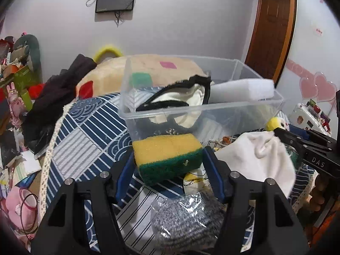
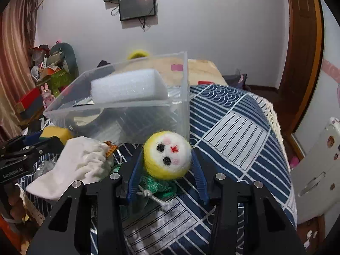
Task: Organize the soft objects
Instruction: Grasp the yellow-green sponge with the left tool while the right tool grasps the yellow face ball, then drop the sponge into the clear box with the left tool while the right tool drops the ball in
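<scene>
Clear box (image 1: 212,108) on the bed, white foam block (image 1: 242,91) and black-and-white cloth (image 1: 182,95) inside, left tongs (image 1: 167,159) squeezing yellow-green sponge (image 1: 167,155), right tongs (image 2: 166,159) squeezing yellow felt doll (image 2: 166,156).

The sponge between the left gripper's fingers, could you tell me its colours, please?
The sponge is yellow on top with a dark green scouring layer beneath; clearest in the left wrist view.
</scene>
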The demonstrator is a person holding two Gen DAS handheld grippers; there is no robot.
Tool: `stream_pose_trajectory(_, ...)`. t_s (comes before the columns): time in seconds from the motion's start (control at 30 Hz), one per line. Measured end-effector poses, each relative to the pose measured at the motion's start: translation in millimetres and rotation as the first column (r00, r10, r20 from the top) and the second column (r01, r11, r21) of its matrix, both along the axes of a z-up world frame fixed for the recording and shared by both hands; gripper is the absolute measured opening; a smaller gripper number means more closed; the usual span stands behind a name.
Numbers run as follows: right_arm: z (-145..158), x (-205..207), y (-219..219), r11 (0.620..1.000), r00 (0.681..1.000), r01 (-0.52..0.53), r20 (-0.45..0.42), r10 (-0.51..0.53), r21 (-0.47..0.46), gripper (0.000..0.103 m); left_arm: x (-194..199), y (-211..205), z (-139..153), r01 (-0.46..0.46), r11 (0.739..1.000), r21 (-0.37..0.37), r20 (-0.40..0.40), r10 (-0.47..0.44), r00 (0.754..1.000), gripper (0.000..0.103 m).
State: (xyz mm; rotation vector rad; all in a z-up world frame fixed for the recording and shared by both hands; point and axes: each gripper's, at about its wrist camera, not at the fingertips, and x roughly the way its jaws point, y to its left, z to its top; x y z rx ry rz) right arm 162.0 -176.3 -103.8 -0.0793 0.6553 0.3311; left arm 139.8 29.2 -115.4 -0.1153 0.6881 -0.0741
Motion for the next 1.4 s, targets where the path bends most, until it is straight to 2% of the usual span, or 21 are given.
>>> stream_pose_trajectory(0.37, 41.5, -15.6, -0.6, 0.999, 0.993, -0.015, 0.119, 0.011, 0.029, 0.042, -36.6, -1.4, 43.4, -0.013, 1.0, 0.006, 0.128, 0.012, 0.992, 0.063)
stream_pose_trajectory(0.53, 57.7, -15.0, 11.1, 0.998, 0.985, -0.044, 0.17, 0.037, 0.037, 0.042, -37.1, 0.8, 64.4, -0.029, 1.0, 0.004, 0.183, 0.027, 0.983, 0.063)
stream_pose_trajectory(0.73, 64.3, -6.3, 25.1, 0.998, 0.978, -0.064, 0.203, 0.058, 0.022, 0.042, -28.6, 4.4, 76.0, -0.043, 0.999, -0.012, 0.212, 0.045, 0.976, 0.063)
stream_pose_trajectory(0.93, 54.7, 16.6, 34.5, 0.999, 0.986, -0.044, 0.163, 0.041, 0.015, 0.042, -6.4, 5.2, 71.6, -0.054, 0.998, -0.011, 0.2, 0.055, 0.978, 0.063)
stream_pose_trajectory(1.4, 34.0, 45.7, 40.1, 0.999, 0.997, -0.029, 0.073, 0.03, -0.021, 0.043, 48.9, -1.8, 36.0, -0.042, 0.999, 0.016, 0.094, 0.04, 0.995, 0.063)
